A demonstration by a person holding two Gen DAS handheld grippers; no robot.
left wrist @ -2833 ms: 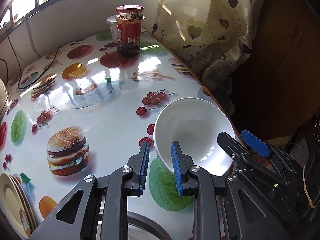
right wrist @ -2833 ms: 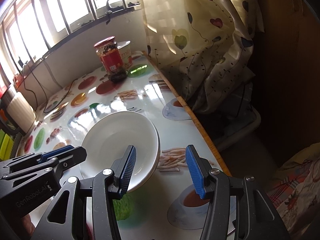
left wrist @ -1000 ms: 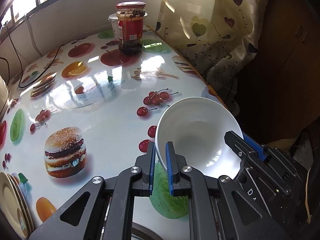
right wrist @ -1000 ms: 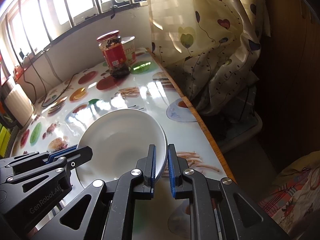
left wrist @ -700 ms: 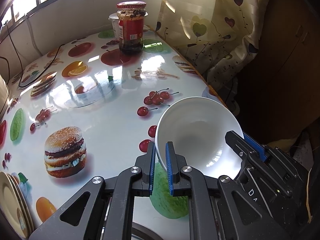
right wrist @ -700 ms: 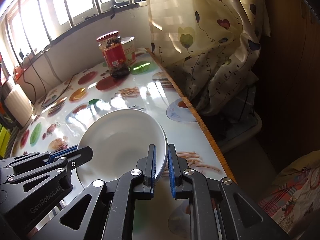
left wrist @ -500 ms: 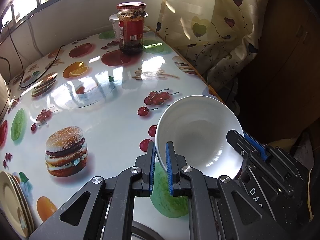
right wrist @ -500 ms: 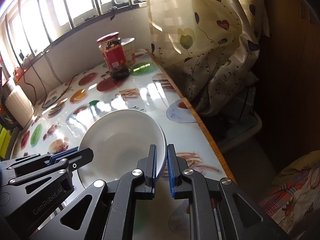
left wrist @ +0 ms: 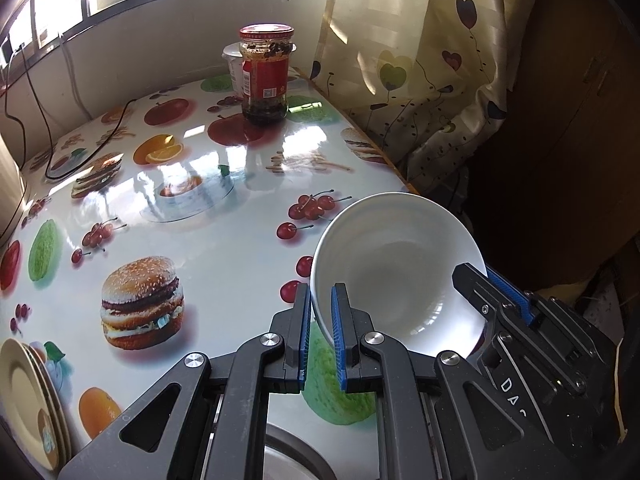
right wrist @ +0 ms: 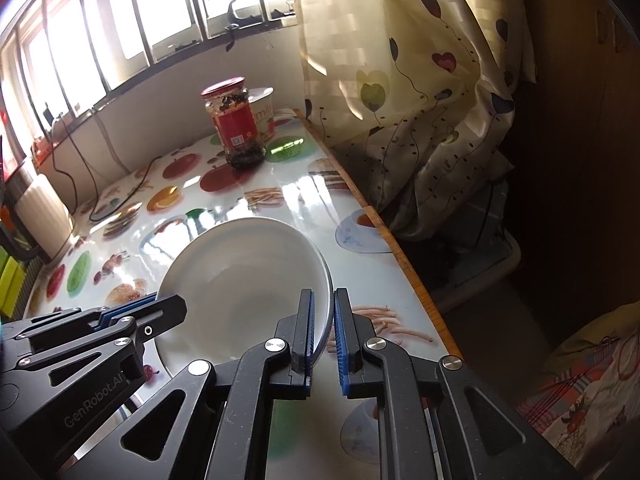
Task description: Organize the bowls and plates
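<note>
- Left wrist view: left gripper (left wrist: 320, 334) clamped on near rim of white bowl (left wrist: 396, 268), tilted above table (left wrist: 224, 248) near its right edge; stacked plates (left wrist: 28, 400) at far left.
- Right wrist view: right gripper (right wrist: 323, 334) pinching opposite rim of bowl (right wrist: 240, 280).

We see the bowl (left wrist: 394, 264) near the table's (left wrist: 208, 248) right edge, btwn our two grippers: left gripper (left wrist: 320, 336) on its left rim, right gripper (right wrist: 323, 334) on its right rim. A jar (left wrist: 265, 74) stands at the far end w/ a tub (left wrist: 234, 66) just behind it. Plates (left wrist: 28, 400) are stacked at the near left edge. A curtain (left wrist: 404, 60) hangs beyond the right edge, a cable (left wrist: 86, 148) lies far left.
</note>
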